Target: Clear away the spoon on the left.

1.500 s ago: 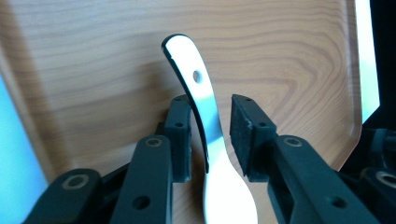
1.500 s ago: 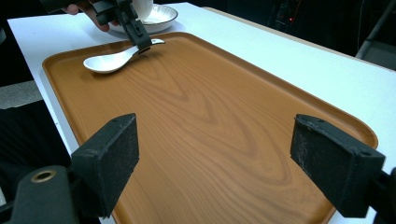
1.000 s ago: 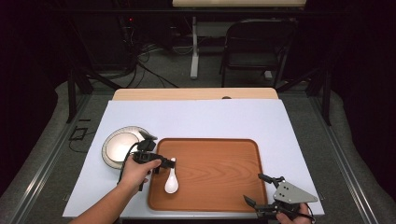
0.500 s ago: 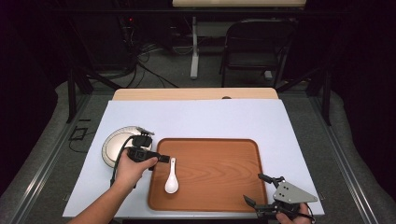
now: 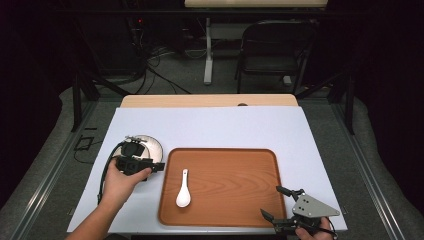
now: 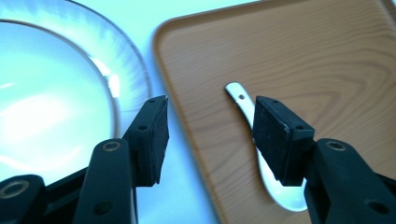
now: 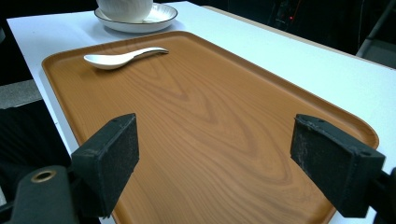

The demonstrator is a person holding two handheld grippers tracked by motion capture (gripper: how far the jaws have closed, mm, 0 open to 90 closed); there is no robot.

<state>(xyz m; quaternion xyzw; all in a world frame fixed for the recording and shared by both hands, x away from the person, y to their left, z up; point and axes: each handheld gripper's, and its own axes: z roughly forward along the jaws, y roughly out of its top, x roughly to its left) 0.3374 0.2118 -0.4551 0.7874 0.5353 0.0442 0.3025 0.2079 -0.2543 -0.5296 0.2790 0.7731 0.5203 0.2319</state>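
Left gripper (image 5: pixel 159 166), jaws apart, is held at frame left beside the white ceramic spoon (image 5: pixel 183 190) on the brown wooden tray (image 5: pixel 240 165); right gripper (image 5: pixel 280 203) is likewise held apart, lower right.

A dark room surrounds the white tabletop (image 5: pixel 210 125). Beyond it, a black chair (image 5: pixel 274 50) stands on grey floor (image 5: pixel 195 80) beside a white table leg (image 5: pixel 207 50). Cables (image 5: pixel 155 60) lie loose on the floor.

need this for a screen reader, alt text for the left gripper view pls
The open left gripper hovers low over the gap between a white plate and a wooden tray. A white spoon lies on the tray, partly hidden behind one jaw.
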